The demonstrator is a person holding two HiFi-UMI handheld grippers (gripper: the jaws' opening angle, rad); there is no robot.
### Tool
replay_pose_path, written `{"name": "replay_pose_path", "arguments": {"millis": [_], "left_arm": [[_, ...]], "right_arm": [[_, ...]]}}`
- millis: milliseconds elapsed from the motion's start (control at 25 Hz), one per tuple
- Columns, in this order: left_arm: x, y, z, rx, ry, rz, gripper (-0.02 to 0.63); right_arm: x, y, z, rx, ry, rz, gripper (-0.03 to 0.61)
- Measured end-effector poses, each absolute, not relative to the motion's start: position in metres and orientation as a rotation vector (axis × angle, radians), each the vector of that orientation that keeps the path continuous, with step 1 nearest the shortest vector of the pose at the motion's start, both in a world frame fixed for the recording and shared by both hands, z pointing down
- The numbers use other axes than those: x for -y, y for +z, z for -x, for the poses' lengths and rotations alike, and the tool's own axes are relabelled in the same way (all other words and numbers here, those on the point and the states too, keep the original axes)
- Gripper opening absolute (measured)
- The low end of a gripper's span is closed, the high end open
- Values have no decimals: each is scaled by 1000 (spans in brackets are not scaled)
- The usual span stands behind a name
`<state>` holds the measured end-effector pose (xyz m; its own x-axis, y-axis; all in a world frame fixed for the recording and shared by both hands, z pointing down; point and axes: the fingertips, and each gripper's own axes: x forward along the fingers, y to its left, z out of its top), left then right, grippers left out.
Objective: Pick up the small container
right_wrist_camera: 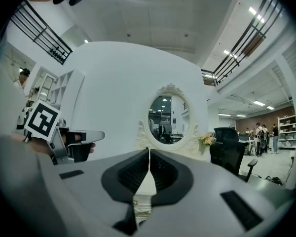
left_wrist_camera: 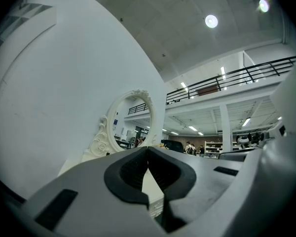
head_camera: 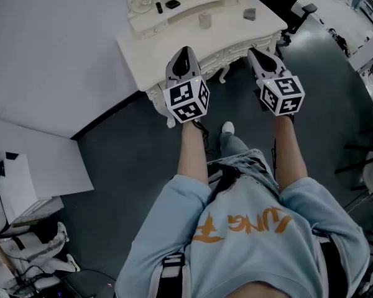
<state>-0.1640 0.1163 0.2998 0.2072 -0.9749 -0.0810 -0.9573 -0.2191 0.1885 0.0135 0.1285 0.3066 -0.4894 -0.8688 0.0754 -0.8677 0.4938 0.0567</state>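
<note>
Over dark floor (head_camera: 130, 151), white dressing table (head_camera: 150, 53), perhaps small container (head_camera: 204, 20) atop, both hand-held grippers (head_camera: 185, 50) (head_camera: 252, 51) clenched empty

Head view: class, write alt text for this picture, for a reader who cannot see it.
Seen from above, a person in a light blue sweatshirt holds the grey left tool and grey right tool, both shut and empty, toward an ornate cream dressing table. A small pale cylindrical container stands on it, beyond both tools.

The carved dressing table (head_camera: 174, 48) has a matt cream painted finish, and its mirror (right_wrist_camera: 164, 120) is glossy glass. The left gripper (head_camera: 185, 50) and right gripper (head_camera: 256, 51) are smooth matt grey plastic with ribbed black pads (right_wrist_camera: 132, 173). The person's sweatshirt (head_camera: 248, 228) is soft blue cloth.
</note>
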Motion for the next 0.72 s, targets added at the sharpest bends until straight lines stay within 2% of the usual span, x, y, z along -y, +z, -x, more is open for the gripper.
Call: {"name": "replay_pose_path", "arguments": {"millis": [360, 720], "left_arm": [[-66, 305, 189, 1975, -249, -2329, 21], [24, 367, 153, 1863, -66, -2347, 21]], "right_arm": [[-67, 318, 7, 2705, 27, -1488, 29], [25, 371, -28, 2660, 212, -1577, 29]]}}
